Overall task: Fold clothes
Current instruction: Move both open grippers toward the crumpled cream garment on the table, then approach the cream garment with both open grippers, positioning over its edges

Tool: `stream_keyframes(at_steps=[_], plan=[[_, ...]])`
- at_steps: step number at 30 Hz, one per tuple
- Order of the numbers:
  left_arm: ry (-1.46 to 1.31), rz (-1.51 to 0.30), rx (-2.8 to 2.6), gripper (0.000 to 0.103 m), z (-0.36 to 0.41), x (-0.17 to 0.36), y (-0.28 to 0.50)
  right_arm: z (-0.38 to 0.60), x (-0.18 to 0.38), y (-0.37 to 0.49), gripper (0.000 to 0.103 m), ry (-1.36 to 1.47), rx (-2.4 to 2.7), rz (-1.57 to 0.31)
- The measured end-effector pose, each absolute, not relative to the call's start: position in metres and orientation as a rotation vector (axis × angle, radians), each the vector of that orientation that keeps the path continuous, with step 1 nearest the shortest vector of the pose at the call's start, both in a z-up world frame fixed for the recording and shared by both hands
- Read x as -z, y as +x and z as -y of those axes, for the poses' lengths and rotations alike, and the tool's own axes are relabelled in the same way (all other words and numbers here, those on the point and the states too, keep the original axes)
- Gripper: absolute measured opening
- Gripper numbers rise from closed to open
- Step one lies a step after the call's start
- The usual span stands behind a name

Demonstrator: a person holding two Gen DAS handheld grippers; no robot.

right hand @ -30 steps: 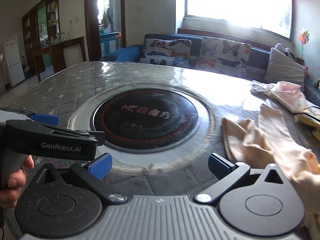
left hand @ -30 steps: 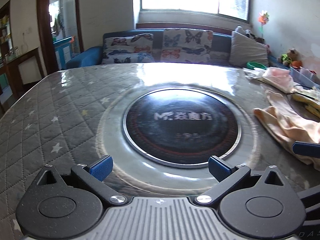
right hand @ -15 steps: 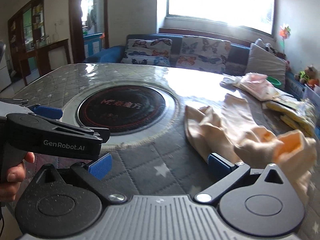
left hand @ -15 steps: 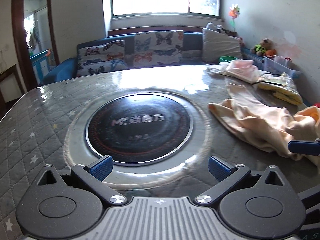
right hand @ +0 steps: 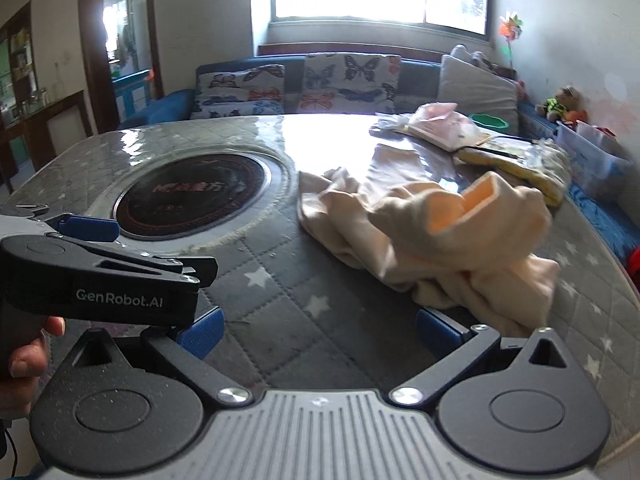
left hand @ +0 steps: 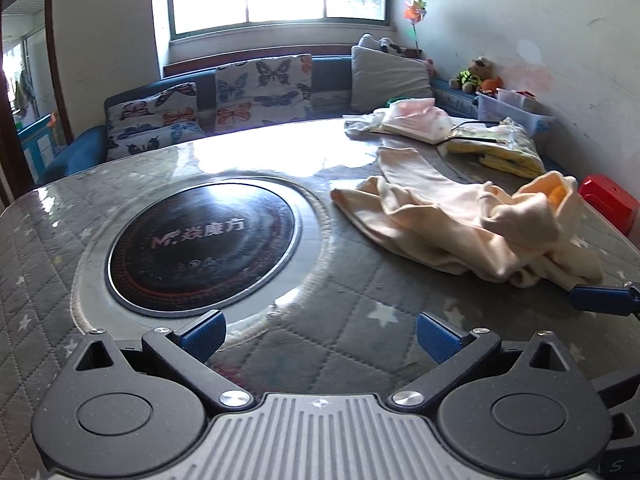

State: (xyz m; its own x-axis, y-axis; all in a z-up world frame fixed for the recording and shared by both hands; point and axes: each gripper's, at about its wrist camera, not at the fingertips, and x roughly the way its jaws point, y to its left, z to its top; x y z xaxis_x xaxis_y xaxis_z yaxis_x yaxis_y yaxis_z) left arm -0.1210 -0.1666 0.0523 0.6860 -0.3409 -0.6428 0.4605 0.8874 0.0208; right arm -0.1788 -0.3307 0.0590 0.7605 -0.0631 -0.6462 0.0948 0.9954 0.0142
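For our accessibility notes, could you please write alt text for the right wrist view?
A crumpled cream fabric garment lies unfolded on a grey quilted star-print table cover, just ahead of the open right gripper. The open left gripper sits beside a round black cooktop.

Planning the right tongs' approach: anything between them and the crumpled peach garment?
Nothing visible. The right tongs stand open, with only bare grey quilted tabletop between them and the crumpled peach garment, whose near edge already lies by the right fingertip.

Crumpled cream garment (left hand: 460, 224) lies heaped on table.
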Motion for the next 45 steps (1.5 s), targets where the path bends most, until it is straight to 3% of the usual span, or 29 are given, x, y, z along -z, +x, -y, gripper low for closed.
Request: stream_keyframes(at_steps=[45], plan=[[0.229, -0.713, 0.539, 0.103, 0.195, -0.049, -0.138, 0.347, -0.054, -0.209, 0.103, 0.091, 0.227, -0.724]])
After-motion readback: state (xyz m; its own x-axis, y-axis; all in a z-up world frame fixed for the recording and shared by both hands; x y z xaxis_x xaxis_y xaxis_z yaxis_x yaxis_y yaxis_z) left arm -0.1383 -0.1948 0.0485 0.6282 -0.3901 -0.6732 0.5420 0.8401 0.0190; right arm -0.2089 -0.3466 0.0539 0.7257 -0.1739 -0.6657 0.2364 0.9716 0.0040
